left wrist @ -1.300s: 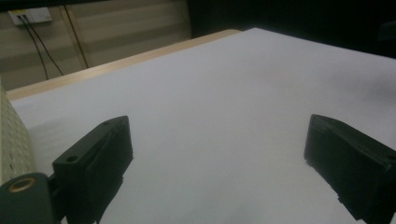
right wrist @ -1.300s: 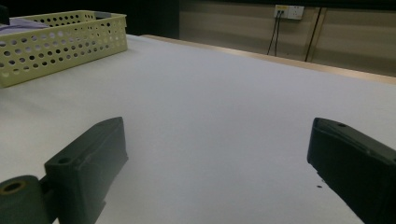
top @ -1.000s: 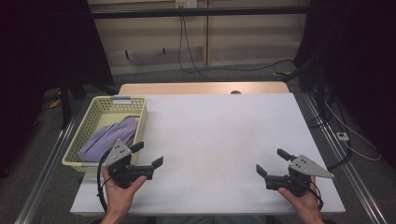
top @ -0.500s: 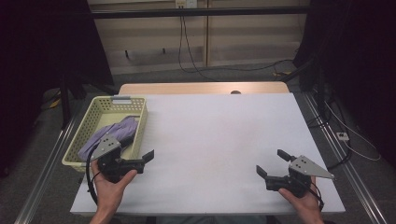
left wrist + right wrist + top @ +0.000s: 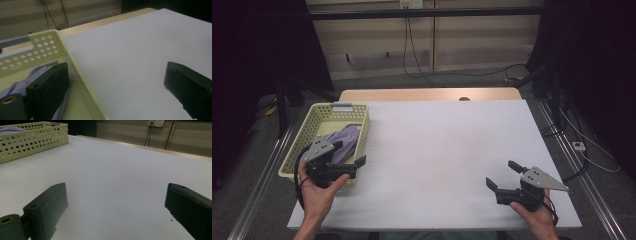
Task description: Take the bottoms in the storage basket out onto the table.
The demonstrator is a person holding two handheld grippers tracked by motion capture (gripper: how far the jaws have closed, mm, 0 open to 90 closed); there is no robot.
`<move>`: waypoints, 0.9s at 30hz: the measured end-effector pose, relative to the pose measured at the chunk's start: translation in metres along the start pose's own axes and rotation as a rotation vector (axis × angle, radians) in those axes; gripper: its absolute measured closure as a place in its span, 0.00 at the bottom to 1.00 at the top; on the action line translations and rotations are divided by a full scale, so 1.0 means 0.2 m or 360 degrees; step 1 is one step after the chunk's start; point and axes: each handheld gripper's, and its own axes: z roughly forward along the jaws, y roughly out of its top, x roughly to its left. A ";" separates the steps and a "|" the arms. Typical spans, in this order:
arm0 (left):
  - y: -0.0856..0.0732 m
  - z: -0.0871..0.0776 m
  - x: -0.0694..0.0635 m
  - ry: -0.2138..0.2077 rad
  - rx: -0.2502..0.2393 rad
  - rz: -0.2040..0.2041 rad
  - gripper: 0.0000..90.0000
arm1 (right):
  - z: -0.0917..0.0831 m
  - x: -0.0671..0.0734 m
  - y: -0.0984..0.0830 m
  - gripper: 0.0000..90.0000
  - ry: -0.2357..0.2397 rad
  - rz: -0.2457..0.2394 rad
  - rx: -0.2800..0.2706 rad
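Observation:
A pale yellow perforated basket [image 5: 321,116] stands at the table's left edge with a lavender cloth [image 5: 343,141] bunched inside. My left gripper [image 5: 348,152] is open at the basket's near right corner, one jaw over the basket's inside and the other over the table beside it. In the left gripper view the basket rim [image 5: 75,67] runs between the jaws and the cloth [image 5: 15,87] lies by the left jaw. My right gripper [image 5: 504,175] rests open near the front right of the table, nothing between its jaws.
The white table top [image 5: 442,145] stretches wide between the two grippers, with a wooden strip [image 5: 427,94] along its far edge. In the right gripper view the basket [image 5: 30,138] sits far off at the upper left. Cables hang on the back wall [image 5: 412,45].
My left gripper has moved left and slightly forward, from the table beside the basket to over the basket's near right corner. The right gripper has stayed in place.

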 end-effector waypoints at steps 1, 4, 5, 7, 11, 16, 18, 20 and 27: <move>0.01 0.00 0.02 0.0025 0.0027 0.0019 0.07 | 0.00 0.00 0.00 0.05 0.0000 -0.0001 0.0002; 0.03 0.00 0.06 0.0049 0.0025 -0.0015 0.07 | 0.00 0.00 0.00 0.05 -0.0005 -0.0001 0.0010; 0.04 0.00 0.07 0.0061 0.0030 -0.0010 0.07 | 0.01 0.00 0.00 0.05 -0.0004 0.0002 0.0012; 0.06 0.00 0.09 0.0101 0.0020 -0.0008 0.07 | 0.01 0.00 0.00 0.05 -0.0004 0.0003 0.0014; 0.07 0.01 0.14 0.0130 0.0057 -0.0024 0.07 | 0.01 0.00 0.00 0.05 -0.0013 0.0000 0.0017; 0.07 0.02 0.16 0.0144 0.0069 -0.0037 0.07 | 0.01 0.00 0.00 0.05 -0.0011 0.0006 0.0022; 0.08 0.04 0.17 0.0232 0.0089 -0.0012 0.08 | 0.01 0.00 0.00 0.05 -0.0017 0.0012 0.0025; 0.08 0.06 0.19 0.0234 0.0102 -0.0036 0.08 | 0.01 0.00 0.00 0.05 -0.0015 0.0005 0.0023; 0.11 0.14 0.28 0.0308 0.0237 -0.0023 0.06 | 0.00 0.00 0.00 0.05 -0.0019 0.0014 0.0024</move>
